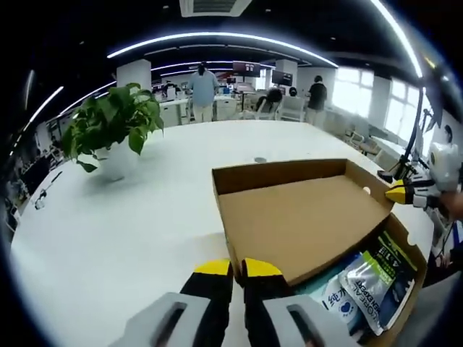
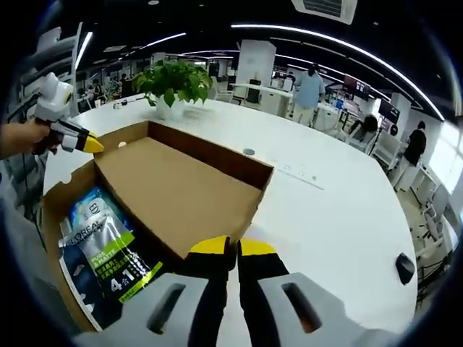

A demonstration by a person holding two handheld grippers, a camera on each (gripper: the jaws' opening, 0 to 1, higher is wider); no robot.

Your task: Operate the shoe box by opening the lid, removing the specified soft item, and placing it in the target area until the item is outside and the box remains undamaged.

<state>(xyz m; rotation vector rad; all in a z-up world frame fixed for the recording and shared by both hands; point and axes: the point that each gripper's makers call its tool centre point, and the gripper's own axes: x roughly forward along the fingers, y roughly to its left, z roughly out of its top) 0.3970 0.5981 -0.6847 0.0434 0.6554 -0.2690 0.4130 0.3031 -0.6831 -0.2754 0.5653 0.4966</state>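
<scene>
My left tongs (image 1: 237, 269) and right tongs (image 2: 236, 248), both closed and empty, met the shoe box (image 1: 289, 217) rim; soft packets (image 2: 108, 253) lay inside, beside its opened lid (image 2: 181, 188).

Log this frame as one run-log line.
lid: open, raised | shoe box: on white table | pouches: inside | left gripper: shut, empty | right gripper: shut, empty
</scene>
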